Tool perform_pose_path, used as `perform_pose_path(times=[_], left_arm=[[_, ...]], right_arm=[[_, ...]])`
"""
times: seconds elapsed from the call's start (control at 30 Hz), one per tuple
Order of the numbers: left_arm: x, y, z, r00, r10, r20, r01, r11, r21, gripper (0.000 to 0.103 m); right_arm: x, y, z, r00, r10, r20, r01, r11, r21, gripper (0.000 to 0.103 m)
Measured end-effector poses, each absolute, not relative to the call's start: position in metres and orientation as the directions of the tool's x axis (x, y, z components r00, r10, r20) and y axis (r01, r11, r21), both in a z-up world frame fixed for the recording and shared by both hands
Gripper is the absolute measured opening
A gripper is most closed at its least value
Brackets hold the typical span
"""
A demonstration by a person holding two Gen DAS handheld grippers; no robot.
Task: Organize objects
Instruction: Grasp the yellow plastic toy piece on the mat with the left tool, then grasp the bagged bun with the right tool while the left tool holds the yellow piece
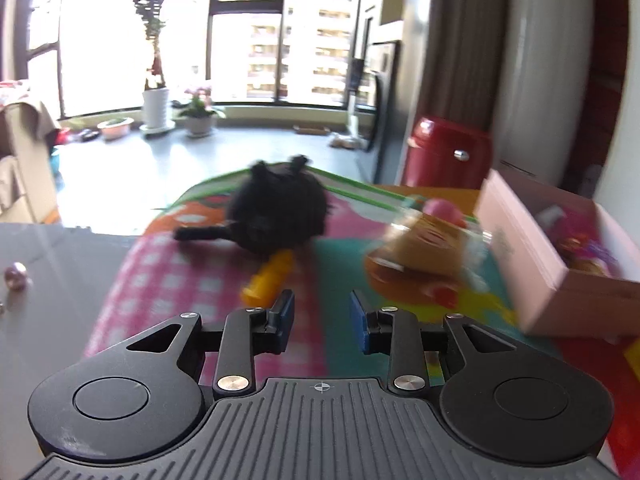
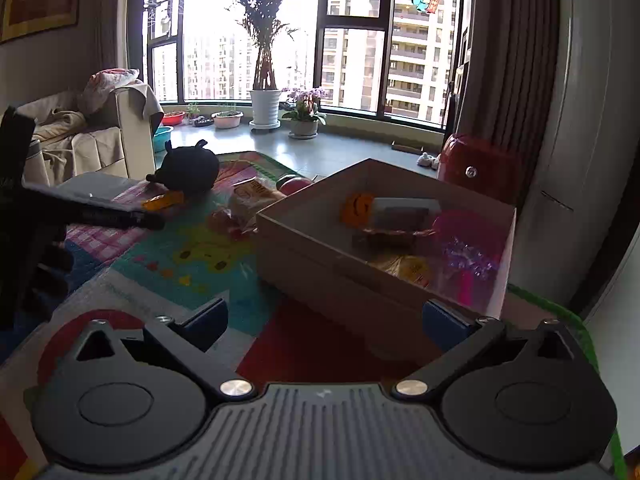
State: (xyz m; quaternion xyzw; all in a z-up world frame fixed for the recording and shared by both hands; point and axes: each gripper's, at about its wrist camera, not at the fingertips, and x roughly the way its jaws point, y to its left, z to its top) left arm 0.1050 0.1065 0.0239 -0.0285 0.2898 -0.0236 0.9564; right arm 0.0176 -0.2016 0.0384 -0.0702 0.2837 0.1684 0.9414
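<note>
A black plush toy (image 1: pixel 276 204) lies on the colourful play mat (image 1: pixel 336 264), with an orange-yellow toy (image 1: pixel 268 276) just in front of it. A clear bag of brown snacks (image 1: pixel 420 248) sits to their right, beside a pink box (image 1: pixel 520 248) that holds several toys. My left gripper (image 1: pixel 322 314) hovers over the mat a little short of the orange toy, its blue pads a small way apart with nothing between them. My right gripper (image 2: pixel 324 320) stands wide open and empty in front of the box (image 2: pixel 340 264). The plush (image 2: pixel 188 168), the orange toy (image 2: pixel 164 201) and the bag (image 2: pixel 252 196) lie left of the box.
A grey table surface (image 1: pixel 52 280) borders the mat on the left, with a small pink bead (image 1: pixel 16 274) on it. A red bin (image 1: pixel 448 156) stands behind the box. A sofa (image 2: pixel 88 140) is at the left, potted plants (image 2: pixel 264 108) by the window. The left tool (image 2: pixel 80 212) shows dark at left.
</note>
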Motion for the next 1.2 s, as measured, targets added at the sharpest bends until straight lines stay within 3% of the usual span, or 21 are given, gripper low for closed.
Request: perform_pose_path(times=[0.17, 0.33, 0.37, 0.4, 0.43, 0.63, 0.77, 0.93, 1.1, 1.13, 1.2], left_arm=[[0.145, 0.126, 0.014, 0.805, -0.054, -0.590, 0.021, 0.998, -0.063, 0.033], [0.162, 0.123, 0.003, 0.791, -0.095, -0.605, 0.056, 0.995, -0.082, 0.033], [0.161, 0.123, 0.003, 0.788, -0.102, -0.607, 0.062, 0.994, -0.086, 0.032], [0.159, 0.123, 0.003, 0.786, -0.105, -0.609, 0.065, 0.994, -0.088, 0.018], [0.156, 0.124, 0.003, 0.777, -0.110, -0.619, 0.064, 0.993, -0.097, 0.015], [0.115, 0.127, 0.001, 0.777, -0.175, -0.605, 0.079, 0.980, -0.181, 0.015], [0.099, 0.125, -0.001, 0.794, -0.185, -0.579, 0.095, 0.979, -0.182, 0.015], [0.099, 0.138, -0.001, 0.802, -0.201, -0.563, 0.066, 0.966, -0.252, 0.015], [0.098, 0.147, -0.001, 0.816, -0.192, -0.546, 0.029, 0.956, -0.294, 0.015], [0.098, 0.148, -0.001, 0.818, -0.190, -0.543, 0.024, 0.954, -0.297, 0.015], [0.098, 0.150, 0.000, 0.824, -0.180, -0.537, 0.014, 0.955, -0.297, 0.015]], right_arm=[[0.020, -0.193, 0.020, 0.747, 0.297, -0.594, -0.380, 0.925, -0.015, 0.103], [0.030, -0.180, 0.036, 0.746, 0.317, -0.585, -0.408, 0.912, -0.026, 0.103], [0.034, -0.175, 0.044, 0.749, 0.321, -0.579, -0.416, 0.909, -0.034, 0.103], [0.040, -0.170, 0.052, 0.752, 0.322, -0.575, -0.421, 0.906, -0.043, 0.103], [0.045, -0.165, 0.060, 0.755, 0.323, -0.571, -0.425, 0.904, -0.051, 0.103], [0.115, -0.112, 0.091, 0.734, 0.319, -0.600, -0.457, 0.885, -0.088, 0.103], [0.174, -0.066, 0.076, 0.683, 0.242, -0.689, -0.430, 0.896, -0.112, 0.103], [0.213, -0.016, 0.045, 0.686, 0.065, -0.725, -0.385, 0.878, -0.285, 0.103], [0.236, 0.015, 0.024, 0.659, -0.024, -0.751, -0.362, 0.866, -0.346, 0.103], [0.239, 0.018, 0.020, 0.653, -0.040, -0.756, -0.356, 0.865, -0.353, 0.101], [0.238, 0.020, 0.017, 0.644, -0.031, -0.765, -0.365, 0.866, -0.342, 0.088]])
